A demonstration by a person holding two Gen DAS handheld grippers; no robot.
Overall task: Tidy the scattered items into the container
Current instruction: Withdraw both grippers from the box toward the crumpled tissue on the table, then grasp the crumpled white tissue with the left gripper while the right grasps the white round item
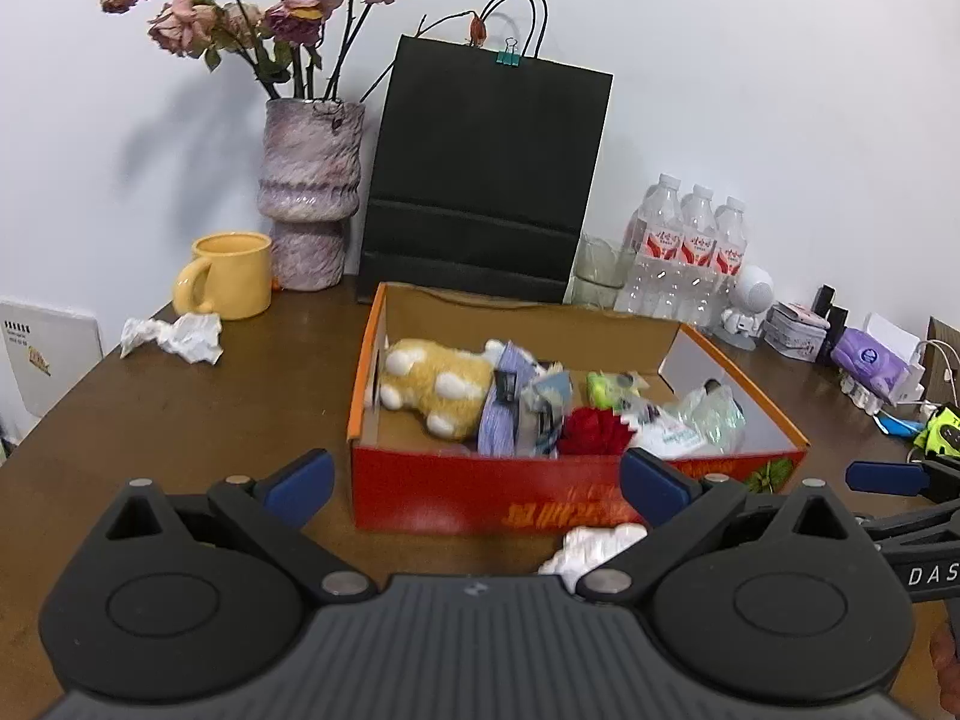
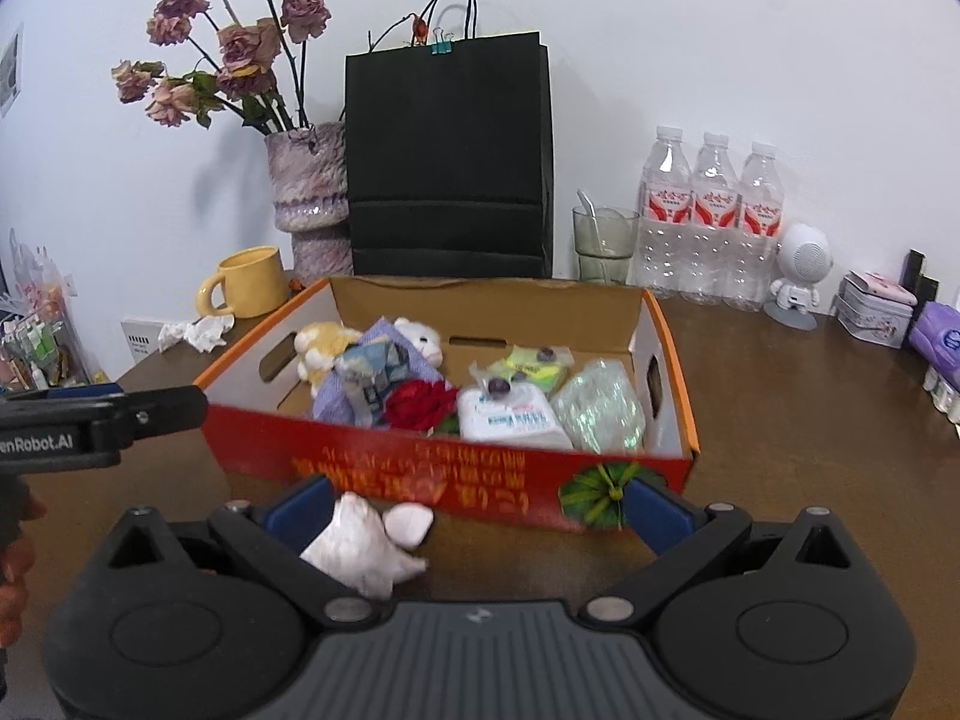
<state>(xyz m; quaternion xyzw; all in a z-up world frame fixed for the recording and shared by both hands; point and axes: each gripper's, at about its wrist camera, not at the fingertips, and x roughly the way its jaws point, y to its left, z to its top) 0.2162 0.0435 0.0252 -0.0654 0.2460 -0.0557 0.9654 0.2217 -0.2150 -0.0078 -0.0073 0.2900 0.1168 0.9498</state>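
An orange-red cardboard box (image 1: 420, 480) stands mid-table, holding a yellow plush toy (image 1: 435, 387), purple cloth, a red rose (image 1: 591, 432), a tissue pack and a clear bag. A crumpled white tissue (image 2: 366, 540) lies on the table just before the box front (image 2: 420, 456). It sits between the spread fingers of my right gripper (image 2: 477, 510), nearer the left finger, and the jaws are not closed on it. My left gripper (image 1: 477, 489) is open in front of the box, with that tissue (image 1: 594, 546) by its right finger. A second crumpled tissue (image 1: 174, 336) lies beside the yellow mug (image 1: 231, 273).
Along the back wall stand a vase of dried roses (image 1: 309, 192), a black paper bag (image 1: 486, 174), a glass (image 2: 603, 240), three water bottles (image 2: 711, 222) and a white figurine (image 2: 801, 270). Tins and purple packs (image 2: 942, 339) crowd the right edge. The table's left edge is near the mug.
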